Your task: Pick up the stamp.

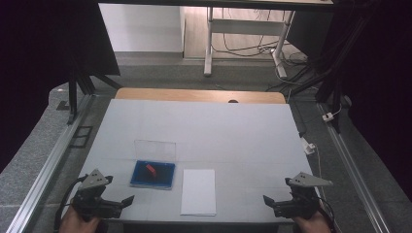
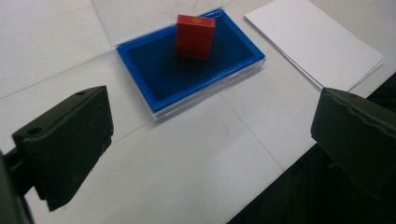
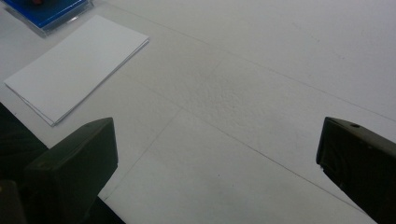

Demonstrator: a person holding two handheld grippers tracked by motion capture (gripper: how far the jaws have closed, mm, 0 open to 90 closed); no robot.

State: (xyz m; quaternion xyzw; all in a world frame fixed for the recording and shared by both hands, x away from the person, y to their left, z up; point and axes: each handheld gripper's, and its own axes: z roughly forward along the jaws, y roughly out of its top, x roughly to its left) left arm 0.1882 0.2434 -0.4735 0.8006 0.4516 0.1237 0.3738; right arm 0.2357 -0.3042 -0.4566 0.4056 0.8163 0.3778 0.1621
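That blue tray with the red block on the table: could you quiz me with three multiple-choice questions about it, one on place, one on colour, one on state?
1. Where does the red block stand?
A. inside the blue tray
B. on the white paper stack
C. between the left tongs

2. What colour is the tray's lining?
A. green
B. dark blue
C. yellow

3. How do the left tongs stand?
A. shut on the block
B. shut on the paper
C. open, holding nothing

Answers: 1 A, the block stands upright on the tray's floor; 2 B, the left gripper view shows a dark blue floor; 3 C, both jaws stand wide apart over bare table.
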